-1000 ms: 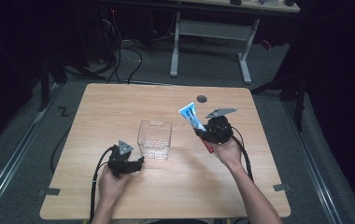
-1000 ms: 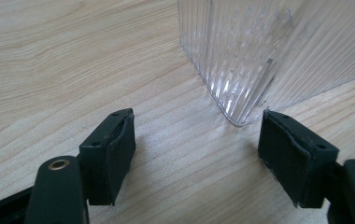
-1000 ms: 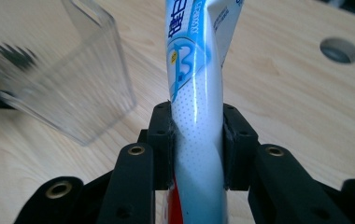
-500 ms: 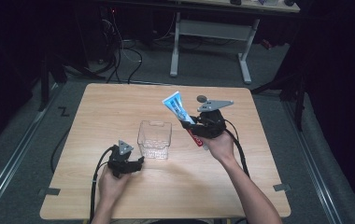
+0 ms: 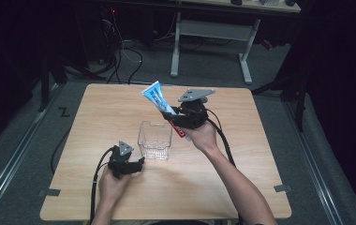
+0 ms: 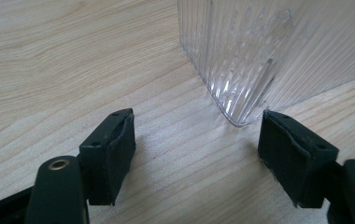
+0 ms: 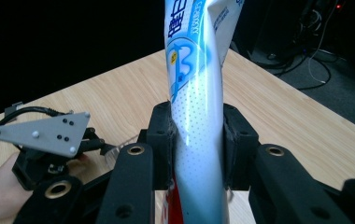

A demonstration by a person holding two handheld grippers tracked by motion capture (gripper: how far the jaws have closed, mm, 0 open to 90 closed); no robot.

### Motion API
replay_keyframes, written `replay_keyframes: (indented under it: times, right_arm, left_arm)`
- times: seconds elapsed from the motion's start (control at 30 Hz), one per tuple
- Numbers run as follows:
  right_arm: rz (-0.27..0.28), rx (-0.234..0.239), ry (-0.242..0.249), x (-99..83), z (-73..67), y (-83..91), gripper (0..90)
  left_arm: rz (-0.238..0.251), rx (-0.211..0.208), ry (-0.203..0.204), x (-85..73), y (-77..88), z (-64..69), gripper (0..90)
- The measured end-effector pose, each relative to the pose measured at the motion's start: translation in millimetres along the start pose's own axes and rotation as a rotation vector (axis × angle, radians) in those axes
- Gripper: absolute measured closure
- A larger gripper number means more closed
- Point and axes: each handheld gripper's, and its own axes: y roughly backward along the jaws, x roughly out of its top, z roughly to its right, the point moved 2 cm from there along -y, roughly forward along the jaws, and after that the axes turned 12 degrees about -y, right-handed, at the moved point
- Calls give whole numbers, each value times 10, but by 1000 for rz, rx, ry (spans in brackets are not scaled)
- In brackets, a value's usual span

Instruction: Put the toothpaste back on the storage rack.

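right tongs [image 5: 172, 112] are up off the tabletop [image 5: 260, 140], pinching a blue-and-white toothpaste tube [image 5: 159, 100] right across its body. in the right gripper view the two black pads press the tube [image 7: 196, 121] from both sides, and the skin of it dents a little where they bite. the flat crimped end of the tube points up and away toward the far left of the tabletop in the high view, while its red lower end pokes out beneath the tongs, near the hand [image 5: 203, 136]. the whole tube hangs in the air, tilted, just beyond the far right corner of the clear plastic box [image 5: 155, 140] and above its level.

over on the other side, the left tongs [image 5: 141, 161] sit low on the tabletop, at the near left corner of that ribbed clear box. in the left gripper view they are spread wide, nothing between the pads but bare wood [image 6: 73, 70], and the rounded corner of the box [image 6: 241, 70] stands just in front of the right-hand pad, very close, though whether it touches i can't tell. the left hand [image 5: 113, 185] wraps the gripper body from the near edge, cable [image 5: 96, 173] trailing back off the tabletop.

the box stands upright in the middle of the tabletop, open at the top.
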Motion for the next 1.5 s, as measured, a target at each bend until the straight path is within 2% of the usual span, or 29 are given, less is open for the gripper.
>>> replay_keyframes:
  times: [0.07, 0.3, 0.8, 1.23, 1.5]
  right_arm:
    - [-12, 12, 8, 51, -33, -117, 691]
    - [-1, 19, 11, 95, -86, -313, 688]
    - [8, -2, -33, 112, -32, -621, 684]
    - [-10, -24, -37, 31, 9, -760, 682]
    - [-7, -21, -36, 10, -28, -793, 682]
  left_arm:
    - [0, 0, 0, 0, 0, 0, 280]
    - [0, 0, 0, 0, 0, 0, 280]
    - [-2, -1, -1, 0, 1, 0, 280]
    - [-2, -1, -2, 0, 1, -1, 280]
    - [-2, -1, -2, 0, 1, -1, 280]
